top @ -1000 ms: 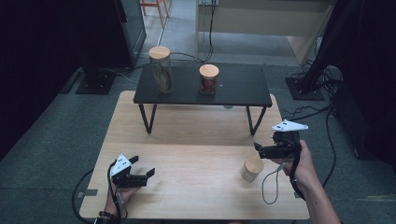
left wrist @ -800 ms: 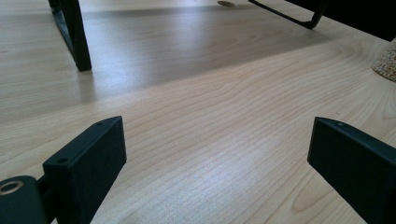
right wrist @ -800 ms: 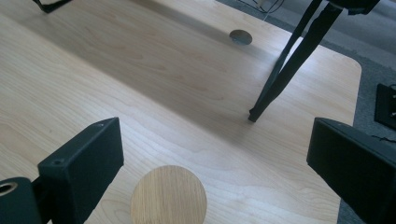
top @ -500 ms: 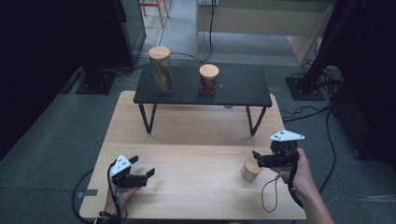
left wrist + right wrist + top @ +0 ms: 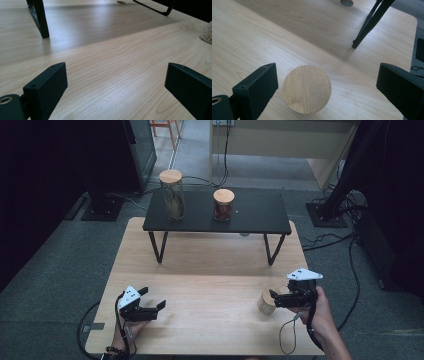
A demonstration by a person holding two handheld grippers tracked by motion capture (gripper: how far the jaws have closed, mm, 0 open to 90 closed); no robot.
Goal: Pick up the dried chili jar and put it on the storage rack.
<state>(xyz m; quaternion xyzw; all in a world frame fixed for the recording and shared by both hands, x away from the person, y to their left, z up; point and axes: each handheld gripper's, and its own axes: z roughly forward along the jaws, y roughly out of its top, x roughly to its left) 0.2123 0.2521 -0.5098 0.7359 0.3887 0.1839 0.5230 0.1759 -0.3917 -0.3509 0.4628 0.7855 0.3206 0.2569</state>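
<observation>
Right tongs (image 5: 327,85) hang wide over a wooden-lidded jar (image 5: 307,89) on the worktop (image 5: 210,265); left tongs (image 5: 150,309), also wide, hold nothing.

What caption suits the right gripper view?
Open right claw poised above a small wooden-lidded jar on the table.

Jar (image 5: 207,35): cut by right edge of left gripper view, only a grainy sliver seen. Jar body: hidden under its lid (image 5: 307,89) in right gripper view. Contents of two shelf jars (image 5: 172,195): too small to tell.
</observation>
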